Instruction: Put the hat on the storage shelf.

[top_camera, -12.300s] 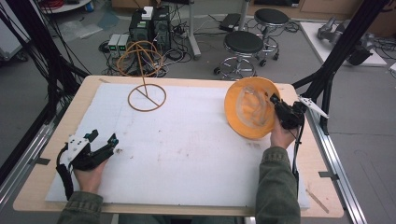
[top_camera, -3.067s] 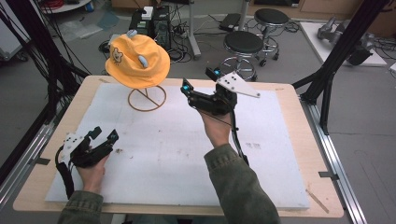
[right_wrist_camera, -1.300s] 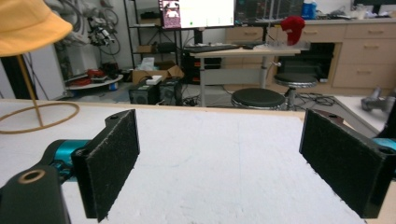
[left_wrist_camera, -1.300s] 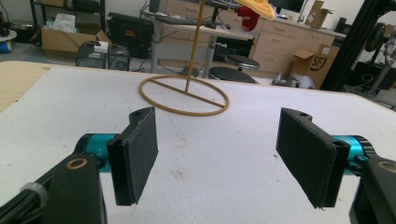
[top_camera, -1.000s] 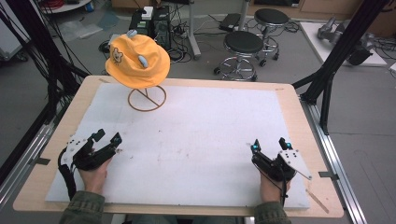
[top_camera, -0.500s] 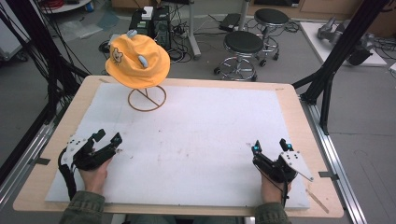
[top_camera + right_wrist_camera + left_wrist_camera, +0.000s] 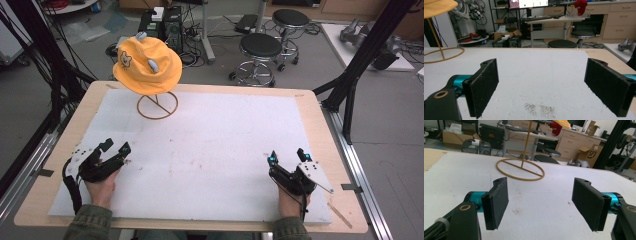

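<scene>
Now the yellow hat (image 7: 148, 64) sits on top of the thin wire stand (image 7: 157, 105) at the far left of the worktop (image 7: 312, 115), its brim drooping around the stand's upright rod. The stand's round base ring lies flat on the white mat (image 7: 210, 145) that covers most of the worktop. From the left tool's own view the ring and rod (image 7: 520, 169) rise straight ahead, beyond the jaws, well apart from them; from the right tool's view the ring (image 7: 442, 55) shows at the far left with the hat brim (image 7: 439, 6) above it.

Both tools rest low at the near edge, well apart from the hat and from each other. The left tool (image 7: 116, 151) is held in a hand (image 7: 101, 187) at the near left corner of the mat, its jaws spread wide with nothing between them but bare mat. The right tool (image 7: 287, 157) is held at the near right, jaws likewise spread wide and gripping nothing; a small patch of dark specks (image 7: 539, 108) marks the mat just in front of it.

Behind the worktop, two round black stools (image 7: 260, 46) stand on the grey floor.
</scene>
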`<state>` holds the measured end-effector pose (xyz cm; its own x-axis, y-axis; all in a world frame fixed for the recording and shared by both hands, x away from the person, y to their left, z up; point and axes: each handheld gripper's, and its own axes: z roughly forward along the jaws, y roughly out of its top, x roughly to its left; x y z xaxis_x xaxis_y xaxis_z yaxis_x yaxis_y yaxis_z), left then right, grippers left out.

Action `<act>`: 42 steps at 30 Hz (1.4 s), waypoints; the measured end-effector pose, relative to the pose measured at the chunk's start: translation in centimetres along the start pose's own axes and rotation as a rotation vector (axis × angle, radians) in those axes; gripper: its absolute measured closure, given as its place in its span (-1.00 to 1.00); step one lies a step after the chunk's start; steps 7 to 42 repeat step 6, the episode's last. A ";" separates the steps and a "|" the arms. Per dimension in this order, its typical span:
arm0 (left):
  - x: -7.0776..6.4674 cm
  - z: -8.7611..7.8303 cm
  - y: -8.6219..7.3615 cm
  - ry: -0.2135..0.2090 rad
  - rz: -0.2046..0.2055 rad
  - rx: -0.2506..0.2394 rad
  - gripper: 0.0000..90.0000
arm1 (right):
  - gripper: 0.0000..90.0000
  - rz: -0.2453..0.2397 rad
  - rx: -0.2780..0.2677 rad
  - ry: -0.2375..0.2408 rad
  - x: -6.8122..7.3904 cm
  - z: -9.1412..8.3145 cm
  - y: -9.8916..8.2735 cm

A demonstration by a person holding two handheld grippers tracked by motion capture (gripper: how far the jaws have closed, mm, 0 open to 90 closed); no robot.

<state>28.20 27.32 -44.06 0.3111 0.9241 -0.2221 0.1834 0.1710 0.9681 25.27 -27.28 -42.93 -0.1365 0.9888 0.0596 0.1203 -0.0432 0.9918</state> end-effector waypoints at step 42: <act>0.0 0.0 0.0 -0.002 -0.002 0.001 -0.35 | -0.76 0.006 0.001 0.014 0.1 0.0 0.0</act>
